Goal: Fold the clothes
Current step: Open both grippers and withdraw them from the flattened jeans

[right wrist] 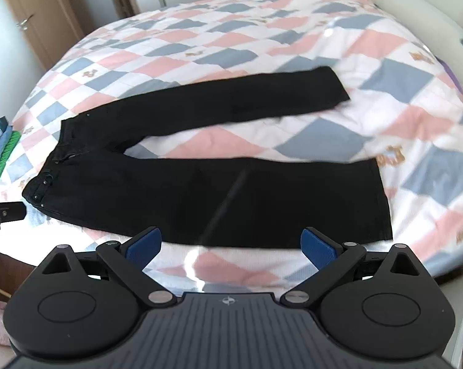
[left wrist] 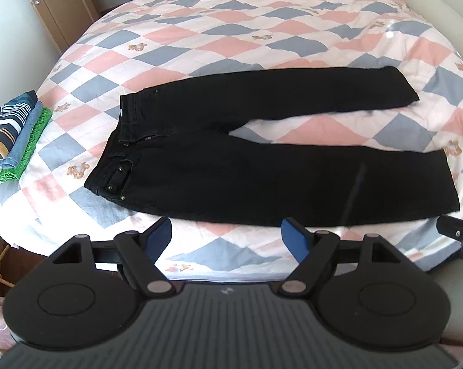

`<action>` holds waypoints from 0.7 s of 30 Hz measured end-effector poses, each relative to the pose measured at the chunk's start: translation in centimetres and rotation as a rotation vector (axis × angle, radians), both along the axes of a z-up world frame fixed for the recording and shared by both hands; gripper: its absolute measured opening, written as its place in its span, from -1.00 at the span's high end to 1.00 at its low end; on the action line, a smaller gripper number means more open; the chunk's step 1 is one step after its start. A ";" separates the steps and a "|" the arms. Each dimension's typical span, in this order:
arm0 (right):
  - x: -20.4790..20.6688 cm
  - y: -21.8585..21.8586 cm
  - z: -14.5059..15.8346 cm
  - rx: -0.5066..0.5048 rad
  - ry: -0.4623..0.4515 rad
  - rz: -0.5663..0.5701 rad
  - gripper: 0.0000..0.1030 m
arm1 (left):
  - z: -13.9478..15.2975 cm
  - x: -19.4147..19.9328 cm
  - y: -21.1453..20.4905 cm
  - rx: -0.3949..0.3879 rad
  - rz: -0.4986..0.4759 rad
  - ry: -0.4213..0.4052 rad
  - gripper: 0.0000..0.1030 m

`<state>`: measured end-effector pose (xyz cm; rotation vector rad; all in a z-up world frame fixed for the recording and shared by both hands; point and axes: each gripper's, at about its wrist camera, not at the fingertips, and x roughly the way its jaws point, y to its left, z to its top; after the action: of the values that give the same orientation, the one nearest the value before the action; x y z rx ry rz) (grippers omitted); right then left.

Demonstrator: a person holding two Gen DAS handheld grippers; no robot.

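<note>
Nearest the lens in the left wrist view, the left gripper [left wrist: 226,236] hangs over the front edge of the bed, its blue-padded fingers [left wrist: 296,240] standing apart with only bedding between them. In the right wrist view the right gripper [right wrist: 231,244] is likewise spread wide and holds nothing; its pads [right wrist: 319,247] sit just in front of the near trouser leg without touching it.

Beyond both grippers, the black jeans [left wrist: 262,166] lie flat and front side up on the patchwork quilt [left wrist: 231,40], a cover of pink, blue-grey and white diamonds with small bear motifs. The waistband [left wrist: 120,141] points to the left, showing the fly zip, metal rivets and a front pocket. The two legs run to the right and spread into a narrow V, so that a wedge of quilt shows between them. The near leg [right wrist: 262,200] lies close to the bed's front edge and carries a faint lengthwise crease; the far leg [right wrist: 231,98] ends at a square hem.

At the quilt's left edge, well apart from the jeans, rests a stack of folded clothes [left wrist: 16,129]: a striped piece on top, then blue, then green knit.
</note>
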<state>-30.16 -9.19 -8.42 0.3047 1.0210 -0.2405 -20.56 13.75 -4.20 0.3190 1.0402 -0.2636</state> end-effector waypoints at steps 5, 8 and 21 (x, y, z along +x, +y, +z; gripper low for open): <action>-1.5 1.6 -0.3 -0.012 0.027 -0.043 -0.95 | -0.7 -0.9 1.8 0.009 -0.028 0.020 -0.49; -2.1 2.4 -0.3 -0.014 0.040 -0.056 -0.95 | -0.9 -1.3 2.8 0.011 -0.031 0.030 -0.50; -3.5 3.6 -0.2 -0.038 0.066 -0.112 -0.95 | -0.7 -2.2 4.9 -0.004 -0.053 0.024 -0.53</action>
<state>-33.63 -5.57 -8.62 0.3216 1.0642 -0.3731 -22.75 18.68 -4.89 0.3404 1.0553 -0.3174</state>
